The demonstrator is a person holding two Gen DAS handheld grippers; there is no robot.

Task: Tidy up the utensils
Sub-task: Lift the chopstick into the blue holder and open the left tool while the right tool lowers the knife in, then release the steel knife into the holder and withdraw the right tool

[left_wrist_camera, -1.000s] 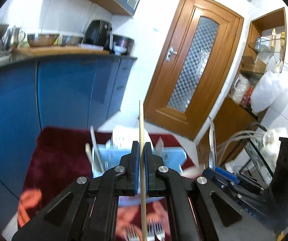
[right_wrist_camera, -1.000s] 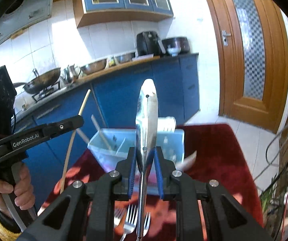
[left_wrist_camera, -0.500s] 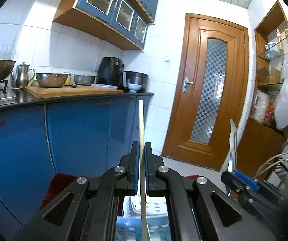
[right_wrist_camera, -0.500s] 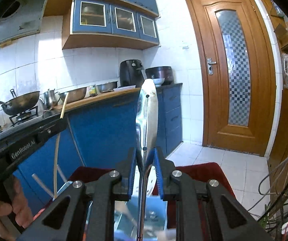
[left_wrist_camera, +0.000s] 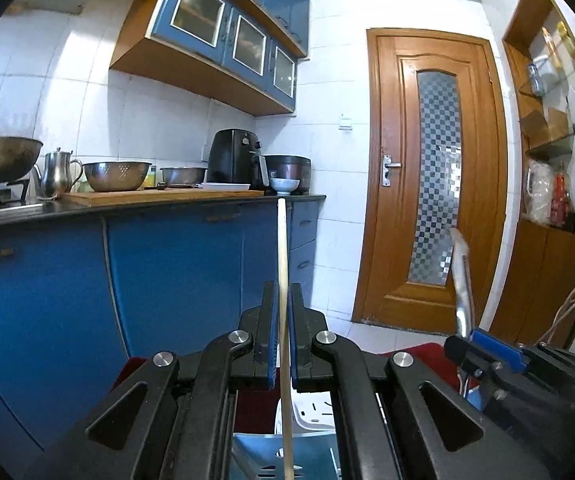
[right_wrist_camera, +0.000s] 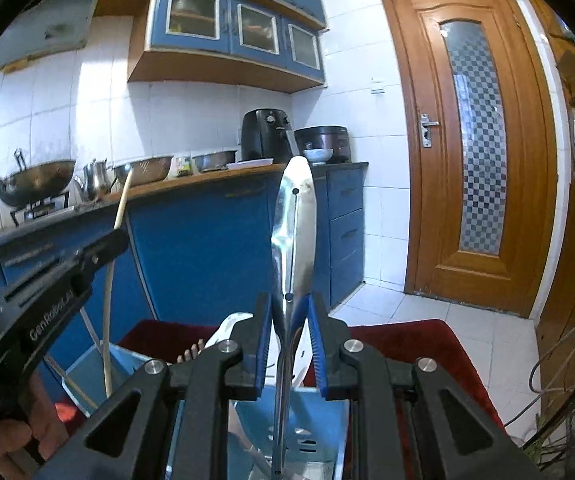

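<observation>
Blue rack [right_wrist_camera: 319, 412] rim below chopstick [left_wrist_camera: 282, 280]

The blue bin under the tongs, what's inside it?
Inside the blue bin a chopstick points down and a stick leans. The tongs cover the rest.

Home kitchen, blue cabinets [left_wrist_camera: 191, 264], wok [right_wrist_camera: 37, 180] on stove, air fryer [left_wrist_camera: 235, 160], tiled walls
</observation>
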